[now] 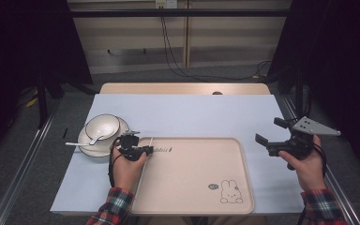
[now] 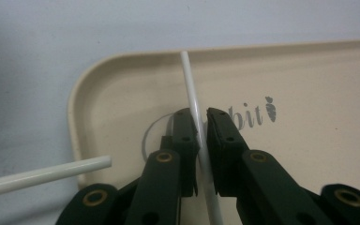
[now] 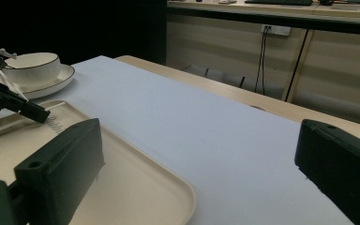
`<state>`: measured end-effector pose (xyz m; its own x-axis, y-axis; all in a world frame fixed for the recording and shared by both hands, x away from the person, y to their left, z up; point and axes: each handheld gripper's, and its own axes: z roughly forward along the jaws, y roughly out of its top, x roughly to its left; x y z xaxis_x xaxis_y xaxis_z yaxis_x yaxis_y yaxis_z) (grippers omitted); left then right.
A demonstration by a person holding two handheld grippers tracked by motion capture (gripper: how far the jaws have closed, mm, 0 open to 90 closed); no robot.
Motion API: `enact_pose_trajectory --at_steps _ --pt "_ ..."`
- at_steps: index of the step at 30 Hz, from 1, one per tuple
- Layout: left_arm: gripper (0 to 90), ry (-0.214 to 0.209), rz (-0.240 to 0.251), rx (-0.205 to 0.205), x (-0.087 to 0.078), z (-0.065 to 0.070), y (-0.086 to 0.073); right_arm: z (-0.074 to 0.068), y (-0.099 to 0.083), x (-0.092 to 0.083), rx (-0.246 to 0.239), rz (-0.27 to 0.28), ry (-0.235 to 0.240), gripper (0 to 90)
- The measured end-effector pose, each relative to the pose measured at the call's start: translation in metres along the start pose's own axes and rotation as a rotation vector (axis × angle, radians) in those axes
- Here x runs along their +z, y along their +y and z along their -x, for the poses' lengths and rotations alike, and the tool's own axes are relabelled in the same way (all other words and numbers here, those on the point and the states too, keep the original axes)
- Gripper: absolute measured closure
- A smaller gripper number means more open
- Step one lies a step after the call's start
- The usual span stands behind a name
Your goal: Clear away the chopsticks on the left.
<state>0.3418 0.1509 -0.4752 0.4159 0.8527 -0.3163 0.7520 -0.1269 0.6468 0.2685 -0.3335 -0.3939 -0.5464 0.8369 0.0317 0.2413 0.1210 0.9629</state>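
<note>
- Nearest the high camera are the person's two plaid sleeves at the bottom edge, and between them the near rim of the beige tray (image 1: 194, 209), the largest thing on the white tabletop (image 1: 187, 112).
- The tray fills the near middle of the tabletop; a printed rabbit sits near its 5 o'clock corner and grey lettering near its 11 o'clock corner.
- The right tool (image 1: 270, 144) hangs at 3 o'clock of the tray, above bare tabletop, its jaws spread wide and holding nothing; the right gripper view shows open air between them.
- The bowl (image 1: 102, 127) stands on its saucer (image 1: 88, 143) at 10 o'clock of the tray, with a spoon resting in it.
- The left tool (image 1: 146, 150) is over the tray's 11 o'clock corner, jaws nearly pressed together and pinching a thin white chopstick (image 2: 193, 101).
- That chopstick runs up between the jaws toward 12 o'clock, its far end reaching the tray's far rim; it looks tilted, with the tip low over the tray.
- A second chopstick (image 2: 42, 174) lies at 8 o'clock of the left tool, its end just beside the tray's edge.
- Judged step: placing the pinched chopstick onto the tray.
- The next move likely calls for lowering it flat, spreading the jaws gently so it does not roll, then fetching its mate.
</note>
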Motion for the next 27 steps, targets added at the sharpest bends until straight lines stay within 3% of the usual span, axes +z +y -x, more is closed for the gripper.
enact_pose_trajectory --at_steps 7,12,17,22,27 --pt "80.5 0.016 -0.013 0.0 -0.002 -0.002 -0.001 -0.001 0.0 0.001 -0.013 -0.008 0.008 0.5" --pt "78.7 0.007 0.008 -0.012 -0.006 -0.001 0.0 -0.001 0.0 0.001 -0.011 -0.009 0.011 0.6" --pt "73.1 -0.021 0.021 0.03 -0.017 -0.003 0.008 -0.001 -0.001 0.002 -0.012 -0.009 0.013 0.6" --pt "65.8 -0.056 0.078 0.05 -0.024 -0.005 0.015 -0.001 0.0 0.0 -0.01 -0.007 0.01 0.6" --pt "54.6 -0.058 0.117 0.089 -0.03 -0.006 0.022 0.001 -0.001 0.0 -0.009 -0.006 0.005 0.5"
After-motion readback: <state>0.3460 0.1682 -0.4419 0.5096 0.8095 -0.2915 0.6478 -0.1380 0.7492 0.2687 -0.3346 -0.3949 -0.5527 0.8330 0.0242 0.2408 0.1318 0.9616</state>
